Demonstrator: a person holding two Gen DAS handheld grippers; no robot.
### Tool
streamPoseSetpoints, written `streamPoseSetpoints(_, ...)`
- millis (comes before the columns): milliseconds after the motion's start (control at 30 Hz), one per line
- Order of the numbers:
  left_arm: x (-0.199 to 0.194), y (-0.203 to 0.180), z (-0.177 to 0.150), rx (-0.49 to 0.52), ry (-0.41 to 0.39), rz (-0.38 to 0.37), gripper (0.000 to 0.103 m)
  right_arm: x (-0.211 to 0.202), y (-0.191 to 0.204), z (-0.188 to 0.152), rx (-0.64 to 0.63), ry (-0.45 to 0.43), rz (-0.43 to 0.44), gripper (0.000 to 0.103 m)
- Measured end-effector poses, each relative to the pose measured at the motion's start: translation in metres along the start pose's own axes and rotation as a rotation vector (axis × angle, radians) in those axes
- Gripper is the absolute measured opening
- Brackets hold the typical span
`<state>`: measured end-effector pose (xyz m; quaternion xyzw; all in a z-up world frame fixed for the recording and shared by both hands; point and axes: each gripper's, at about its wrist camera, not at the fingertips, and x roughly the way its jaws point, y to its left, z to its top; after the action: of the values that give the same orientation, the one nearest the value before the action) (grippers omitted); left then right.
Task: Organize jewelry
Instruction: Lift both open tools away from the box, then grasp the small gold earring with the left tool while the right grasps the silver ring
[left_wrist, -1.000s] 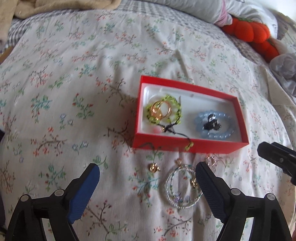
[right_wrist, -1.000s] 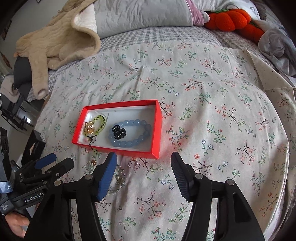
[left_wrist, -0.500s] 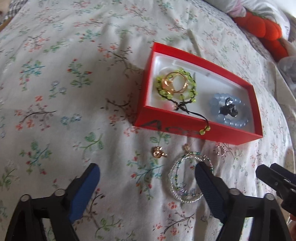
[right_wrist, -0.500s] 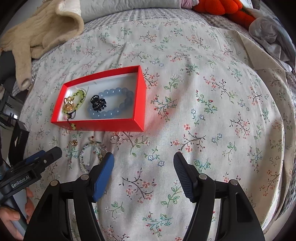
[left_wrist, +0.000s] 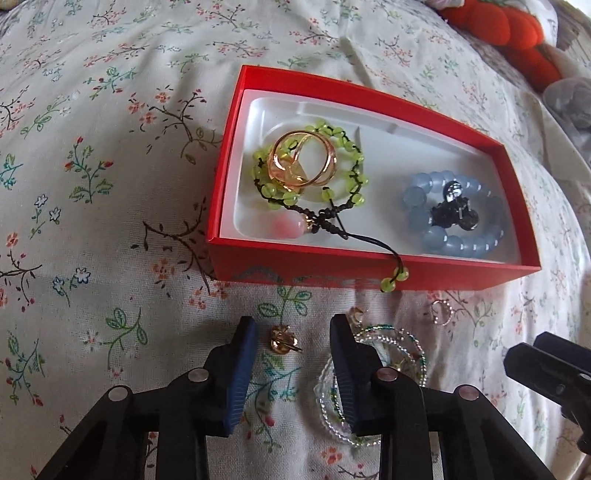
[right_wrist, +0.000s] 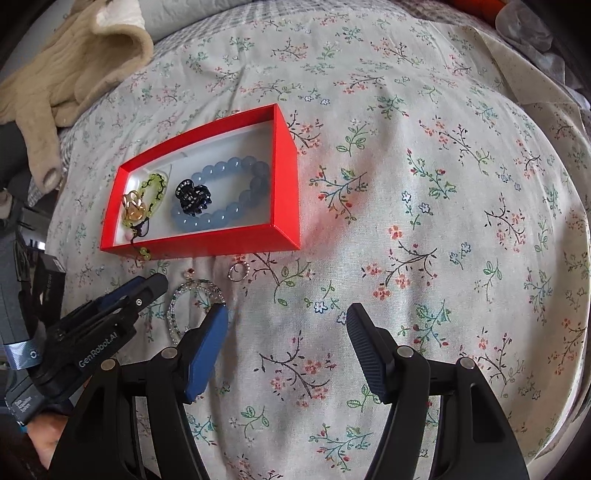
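Observation:
A red box on the floral bedspread holds a green bead bracelet, gold rings, a blue bead bracelet and a black hair clip. In front of it lie a small gold earring, a clear beaded hoop and a small ring. My left gripper is half-closed, its fingers either side of the gold earring, not touching it. My right gripper is open and empty over bare bedspread.
A beige knit garment lies at the bed's far left. An orange plush and grey cloth lie at the far right. The right gripper's black tip shows at the left wrist view's right edge.
My left gripper has moved forward and down toward the box, and its fingers have narrowed around the gold earring. My right gripper has moved closer to the bed and stays open.

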<state>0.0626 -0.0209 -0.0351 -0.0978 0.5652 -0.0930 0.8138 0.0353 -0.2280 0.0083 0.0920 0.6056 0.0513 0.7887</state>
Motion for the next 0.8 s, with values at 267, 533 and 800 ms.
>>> streamPoseSetpoints(267, 0.005, -0.002, 0.001, -0.005, 0.012, 0.031, 0.012, 0.002, -0.005, 0.004, 0.019, -0.002, -0.018, 0.069)
streamPoseSetpoints(533, -0.011, 0.001, -0.005, -0.003, -0.007, 0.015, 0.011, 0.006, -0.001, 0.009, 0.025, -0.001, -0.020, 0.069)
streamPoseSetpoints(800, -0.024, 0.012, -0.009, -0.027, -0.016, 0.002, 0.011, 0.021, 0.021, 0.014, -0.015, 0.014, -0.035, 0.069)
